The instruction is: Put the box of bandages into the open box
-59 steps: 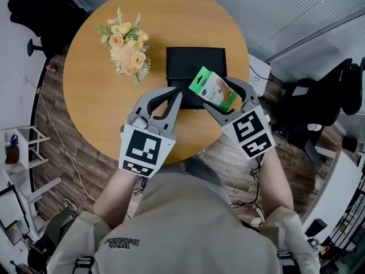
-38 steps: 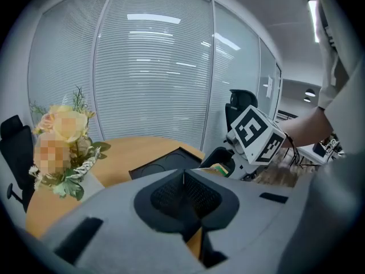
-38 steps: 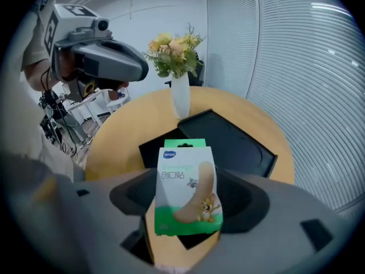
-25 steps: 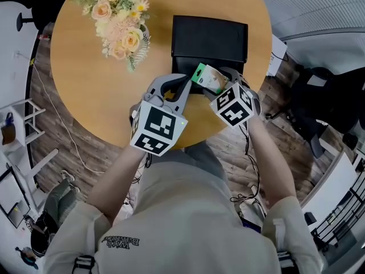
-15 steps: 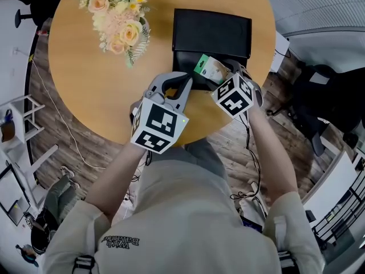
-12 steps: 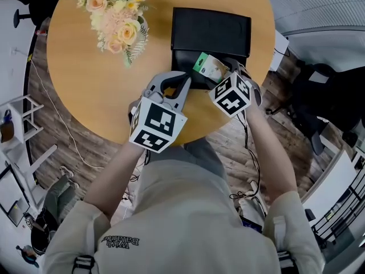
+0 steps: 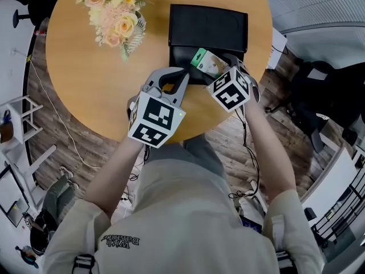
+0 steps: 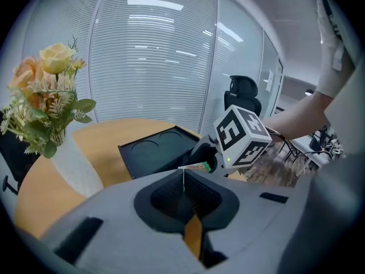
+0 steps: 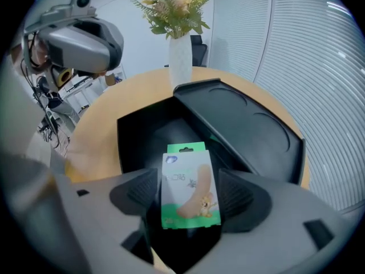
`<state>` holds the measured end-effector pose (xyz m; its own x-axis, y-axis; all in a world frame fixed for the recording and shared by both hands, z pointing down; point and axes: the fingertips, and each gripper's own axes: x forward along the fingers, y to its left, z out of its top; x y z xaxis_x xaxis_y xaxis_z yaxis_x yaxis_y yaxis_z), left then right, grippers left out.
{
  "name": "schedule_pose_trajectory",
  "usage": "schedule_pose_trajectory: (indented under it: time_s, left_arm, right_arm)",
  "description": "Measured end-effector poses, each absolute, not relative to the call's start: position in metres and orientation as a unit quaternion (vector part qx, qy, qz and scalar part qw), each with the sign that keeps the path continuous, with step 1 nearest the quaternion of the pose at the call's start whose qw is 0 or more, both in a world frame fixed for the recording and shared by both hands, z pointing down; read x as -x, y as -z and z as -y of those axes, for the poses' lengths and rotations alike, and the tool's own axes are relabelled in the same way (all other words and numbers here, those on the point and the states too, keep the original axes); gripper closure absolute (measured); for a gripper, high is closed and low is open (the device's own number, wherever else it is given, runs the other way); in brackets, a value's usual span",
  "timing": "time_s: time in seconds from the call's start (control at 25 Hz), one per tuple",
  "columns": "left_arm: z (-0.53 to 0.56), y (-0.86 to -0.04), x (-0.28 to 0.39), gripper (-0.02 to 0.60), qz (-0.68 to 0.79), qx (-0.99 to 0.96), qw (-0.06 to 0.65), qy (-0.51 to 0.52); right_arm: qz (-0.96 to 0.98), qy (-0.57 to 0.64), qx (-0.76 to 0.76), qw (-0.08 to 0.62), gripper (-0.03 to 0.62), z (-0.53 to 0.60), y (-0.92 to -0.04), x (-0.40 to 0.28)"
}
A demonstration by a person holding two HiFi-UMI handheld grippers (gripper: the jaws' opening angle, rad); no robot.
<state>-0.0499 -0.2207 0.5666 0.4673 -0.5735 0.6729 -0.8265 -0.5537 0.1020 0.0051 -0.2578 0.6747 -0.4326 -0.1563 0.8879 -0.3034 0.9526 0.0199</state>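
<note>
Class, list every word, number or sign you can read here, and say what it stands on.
On the box of bandages: blue logo and a short line of print, too blurred to read.
On the shirt: dark print on the back, too small to read.
Cubes on the left gripper and right gripper: square markers only, no words.

Box of bandages (image 9: 185,187) btwn right gripper (image 9: 189,182) fingers (image 9: 140,193): blue logo + print, too blurred to read; shirt print (image 7: 121,241) illegible; marker cubes (image 7: 153,119) show b/w squares only.
</note>
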Motion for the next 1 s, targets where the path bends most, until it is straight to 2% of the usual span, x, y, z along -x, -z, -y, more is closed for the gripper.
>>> schedule_pose_trajectory:
  time_s: [0.28, 1.0]
  left_arm:
    - [0.223, -0.541, 0.055, 0.558, 0.438, -0.831, 0.186, -0.288]
    - [0.223, -0.415, 0.062, 0.558, 0.468, -0.848, 0.081, -0.235]
  right_arm:
    - [0.855, -0.078, -0.189, 0.476, 0.286, 0.267, -0.632, -0.016]
    - [0.905, -0.053, -0.324, 0.269, 0.3, 0.268, -0.427, -0.028]
